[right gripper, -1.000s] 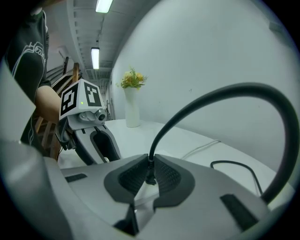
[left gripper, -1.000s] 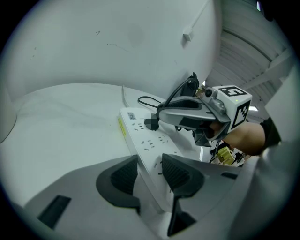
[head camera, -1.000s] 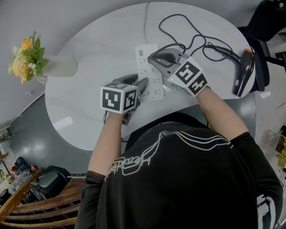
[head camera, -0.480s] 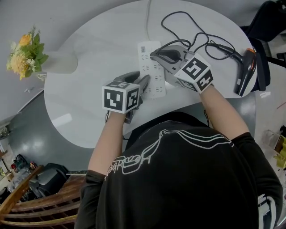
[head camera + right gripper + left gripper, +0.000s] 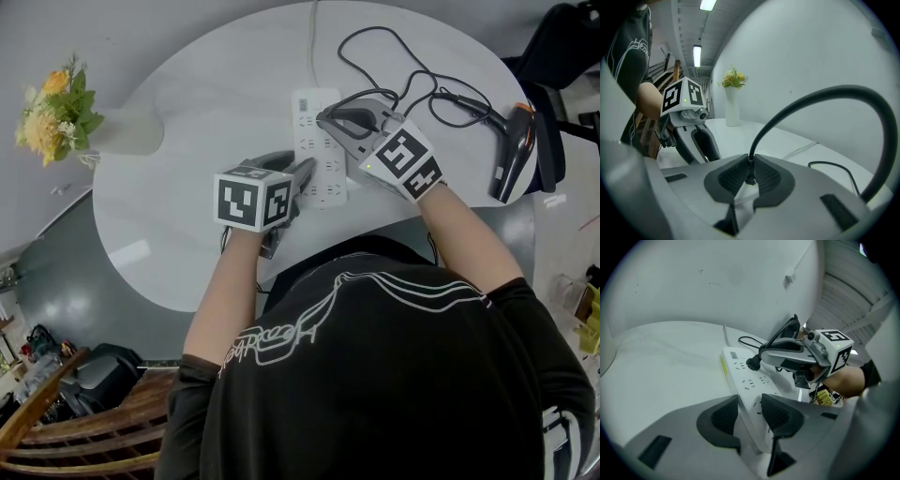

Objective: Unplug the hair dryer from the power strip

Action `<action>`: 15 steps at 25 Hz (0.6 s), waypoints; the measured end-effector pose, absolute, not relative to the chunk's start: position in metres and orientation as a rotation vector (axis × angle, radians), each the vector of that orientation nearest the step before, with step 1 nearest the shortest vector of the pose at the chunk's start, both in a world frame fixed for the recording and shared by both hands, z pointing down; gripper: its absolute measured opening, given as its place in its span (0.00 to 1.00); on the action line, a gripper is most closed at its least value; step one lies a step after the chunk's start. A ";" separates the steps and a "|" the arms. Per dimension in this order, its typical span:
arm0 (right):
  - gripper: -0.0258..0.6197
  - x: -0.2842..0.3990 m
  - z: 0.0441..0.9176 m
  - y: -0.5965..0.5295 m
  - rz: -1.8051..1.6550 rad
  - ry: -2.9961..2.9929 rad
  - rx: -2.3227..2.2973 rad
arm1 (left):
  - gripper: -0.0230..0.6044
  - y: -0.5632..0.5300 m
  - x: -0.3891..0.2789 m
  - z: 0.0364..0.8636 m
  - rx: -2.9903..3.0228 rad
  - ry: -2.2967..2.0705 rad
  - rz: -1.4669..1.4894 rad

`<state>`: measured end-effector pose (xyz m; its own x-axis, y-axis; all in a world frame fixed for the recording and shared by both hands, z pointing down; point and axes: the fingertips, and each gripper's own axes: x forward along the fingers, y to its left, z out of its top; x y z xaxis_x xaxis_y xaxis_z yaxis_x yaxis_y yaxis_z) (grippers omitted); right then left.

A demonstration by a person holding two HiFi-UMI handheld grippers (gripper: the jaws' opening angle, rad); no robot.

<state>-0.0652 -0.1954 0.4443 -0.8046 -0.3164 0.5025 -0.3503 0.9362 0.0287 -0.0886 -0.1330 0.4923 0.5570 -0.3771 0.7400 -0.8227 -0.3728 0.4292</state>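
Hair dryer lies at the bench's right edge, well apart from the white power strip mid-bench. Its black cord loops back to the strip. Right tongs are clamped on the black plug, which sits at a socket near the strip's far end. Left tongs are wide open, straddling the strip's near end with one long edge between the pads. Flower vase is far left.

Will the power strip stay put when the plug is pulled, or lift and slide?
Probably light and slippery: the power strip is slim plastic on a smooth table. It may lift with the plug in the right gripper unless the left gripper at its near end pins it.
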 end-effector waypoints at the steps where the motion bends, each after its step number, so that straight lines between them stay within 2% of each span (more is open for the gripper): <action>1: 0.08 -0.065 0.445 -0.196 0.095 -2.576 0.473 | 0.29 -0.133 -0.089 0.492 1.972 -0.966 0.689; 8: 0.08 -0.056 0.446 -0.201 0.240 -2.635 0.510 | 0.28 -0.133 -0.089 0.493 1.977 -0.962 0.686; 15: 0.08 -0.059 0.446 -0.201 0.212 -2.609 0.520 | 0.29 -0.133 -0.086 0.492 1.996 -0.928 0.710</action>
